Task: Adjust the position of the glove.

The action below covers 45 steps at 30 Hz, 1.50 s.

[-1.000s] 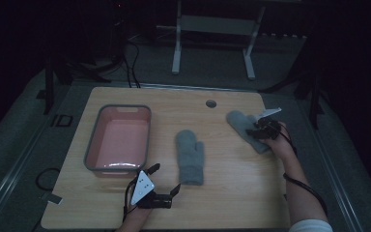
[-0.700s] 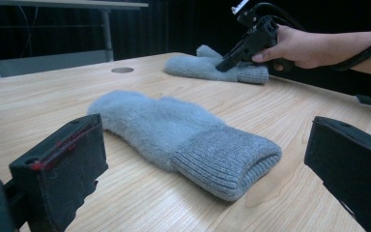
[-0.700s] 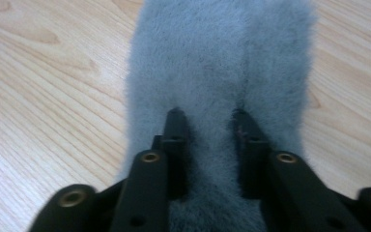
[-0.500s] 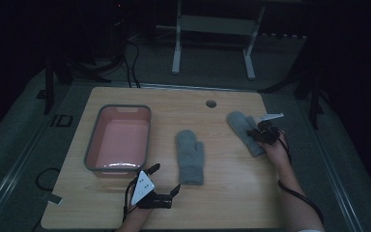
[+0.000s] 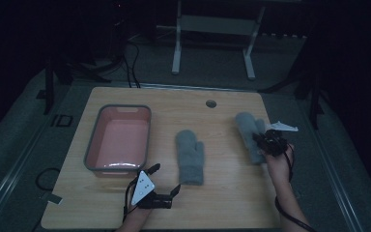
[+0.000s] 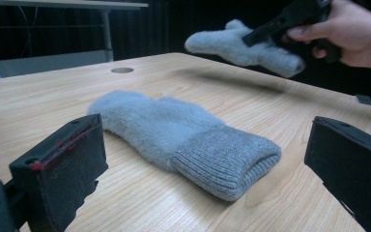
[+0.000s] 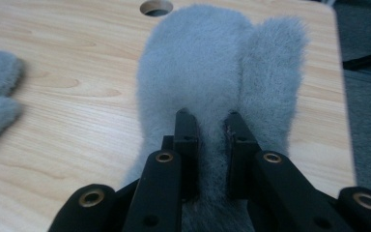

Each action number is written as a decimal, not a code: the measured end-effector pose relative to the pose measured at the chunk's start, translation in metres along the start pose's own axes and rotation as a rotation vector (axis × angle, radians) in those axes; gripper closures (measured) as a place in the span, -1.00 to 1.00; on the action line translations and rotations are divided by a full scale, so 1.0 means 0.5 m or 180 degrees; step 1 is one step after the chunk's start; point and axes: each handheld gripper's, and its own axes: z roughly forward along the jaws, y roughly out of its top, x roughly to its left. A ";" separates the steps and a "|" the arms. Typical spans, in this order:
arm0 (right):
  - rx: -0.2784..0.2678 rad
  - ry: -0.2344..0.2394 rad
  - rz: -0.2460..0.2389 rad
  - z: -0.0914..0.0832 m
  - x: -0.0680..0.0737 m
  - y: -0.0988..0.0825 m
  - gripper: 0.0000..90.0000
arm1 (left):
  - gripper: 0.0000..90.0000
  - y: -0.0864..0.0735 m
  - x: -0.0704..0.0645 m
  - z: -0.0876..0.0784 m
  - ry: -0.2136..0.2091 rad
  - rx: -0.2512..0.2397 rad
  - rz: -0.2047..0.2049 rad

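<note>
A grey mitten (image 5: 190, 155) lies flat mid-table, cuff toward me; the left gripper view has it close ahead (image 6: 183, 135). My left gripper (image 5: 165, 179) rests near the front edge with its jaws wide open around nothing (image 6: 204, 145). A second grey mitten (image 5: 247, 128) is at the right. My right gripper (image 5: 263, 141) is shut on its cuff end, and both jaws pinch the fleece (image 7: 211, 118). In the left gripper view this mitten (image 6: 236, 46) hangs above the wood with a shadow beneath it.
A pink tub with a grey rim (image 5: 118, 166) stands empty on the left of the table (image 5: 232, 203). A round cable hole (image 5: 211, 103) sits near the far edge. Beyond the table are a white frame stand (image 5: 212, 29) and dark floor.
My right gripper has drawn back a little toward the near edge with the right mitten in it. The left gripper and the middle mitten have not moved.
</note>
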 end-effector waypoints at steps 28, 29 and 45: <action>0.0266 -0.0354 0.0566 -0.011 0.014 -0.145 0.55 | -0.97 0.000 0.000 0.001 -0.0035 -0.0003 -0.0004; 0.0269 -0.0338 0.0542 -0.011 0.013 -0.144 0.50 | -0.97 0.000 -0.001 0.001 -0.0034 -0.0003 -0.0001; 0.0209 0.0225 -0.0166 -0.035 -0.032 -0.123 -0.02 | -0.97 0.000 -0.002 0.002 -0.0060 -0.0003 -0.0005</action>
